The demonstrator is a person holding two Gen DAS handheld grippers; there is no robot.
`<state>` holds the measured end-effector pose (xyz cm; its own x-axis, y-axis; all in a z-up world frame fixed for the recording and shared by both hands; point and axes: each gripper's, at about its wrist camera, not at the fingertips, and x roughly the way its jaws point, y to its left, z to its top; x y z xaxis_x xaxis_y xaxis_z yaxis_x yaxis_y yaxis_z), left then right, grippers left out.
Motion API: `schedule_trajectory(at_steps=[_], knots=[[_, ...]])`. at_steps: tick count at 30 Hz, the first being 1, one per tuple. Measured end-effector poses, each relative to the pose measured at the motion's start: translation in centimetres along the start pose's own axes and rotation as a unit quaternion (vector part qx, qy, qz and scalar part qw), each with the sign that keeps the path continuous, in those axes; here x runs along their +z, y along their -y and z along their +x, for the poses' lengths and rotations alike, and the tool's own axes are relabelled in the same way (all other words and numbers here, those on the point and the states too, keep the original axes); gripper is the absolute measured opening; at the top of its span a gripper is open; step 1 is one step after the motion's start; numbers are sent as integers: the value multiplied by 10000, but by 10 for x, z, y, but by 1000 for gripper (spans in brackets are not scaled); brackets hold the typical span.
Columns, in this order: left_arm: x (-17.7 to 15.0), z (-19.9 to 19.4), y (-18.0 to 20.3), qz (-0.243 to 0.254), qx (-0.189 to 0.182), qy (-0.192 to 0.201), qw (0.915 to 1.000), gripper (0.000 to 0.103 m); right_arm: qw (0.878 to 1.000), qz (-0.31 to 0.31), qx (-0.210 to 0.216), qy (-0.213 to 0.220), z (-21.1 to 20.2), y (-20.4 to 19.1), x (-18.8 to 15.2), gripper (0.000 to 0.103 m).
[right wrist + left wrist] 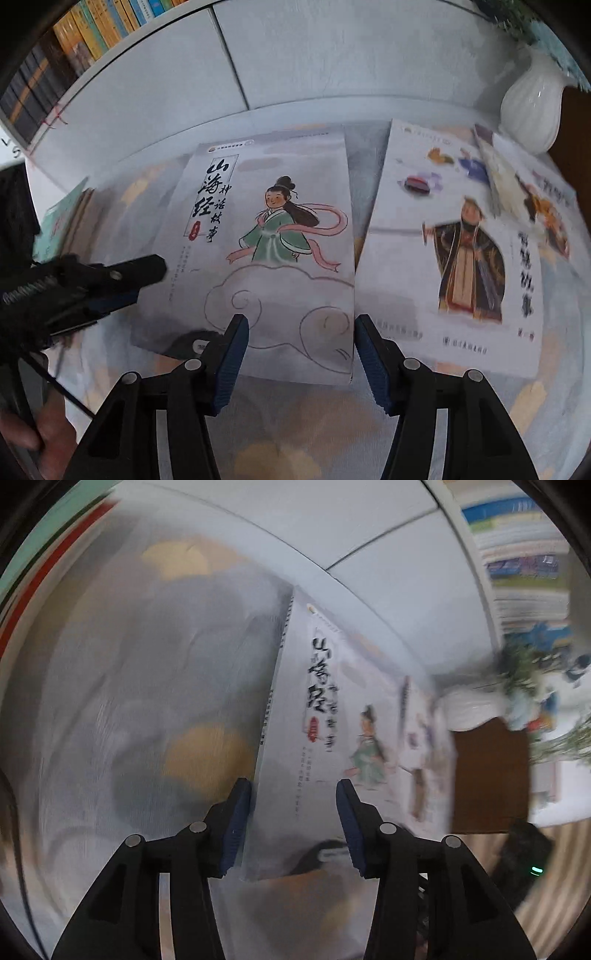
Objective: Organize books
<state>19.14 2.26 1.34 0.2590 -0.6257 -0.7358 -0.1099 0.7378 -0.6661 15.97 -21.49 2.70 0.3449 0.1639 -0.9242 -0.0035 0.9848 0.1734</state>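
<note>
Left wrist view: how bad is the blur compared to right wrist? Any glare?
Left wrist view: heavy motion smear on the tablecloth and vase; the green-robed book title is barely legible. Right wrist view: same book is sharp; blur grows toward the dark-robed book at the right. Both show fisheye bending; no strong glare in either.

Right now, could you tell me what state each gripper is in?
Left gripper: open, nothing held; its fingers straddle the left edge of the green-robed figure book.
Right gripper: open, nothing held, poised over that book's near edge.
</note>
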Motion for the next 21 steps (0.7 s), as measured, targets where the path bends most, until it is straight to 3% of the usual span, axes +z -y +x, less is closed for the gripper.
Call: schedule_trajectory(at_steps=[4,6,8,12,16,18,21], knots=[[-58,-28,8,466,-330,-316,9979,44,9994,-175,274,-136,-20,-8,-34,58],[-107,-33,6,638,-281,-537,9961,44,9968,-256,662,-375,-27,-20,-63,58],[-139,-39,-5,584,-194,-624,9962,43,9933,-391,926,-572,-35,-30,-99,58],[-189,-62,-34,178,-322,-720,9967,43,9915,-562,736,-913,-48,-32,-163,58],[-174,-78,-32,323,-93,-303,9990,43,9925,-310,649,-991,-62,-11,-174,58],[-145,-78,-25,283,-135,78,9995,44,9933,69,636,-957,-62,-2,-161,58],[-104,-77,-22,67,264,828,9962,45,9924,812,769,-521,-64,4,-128,58]])
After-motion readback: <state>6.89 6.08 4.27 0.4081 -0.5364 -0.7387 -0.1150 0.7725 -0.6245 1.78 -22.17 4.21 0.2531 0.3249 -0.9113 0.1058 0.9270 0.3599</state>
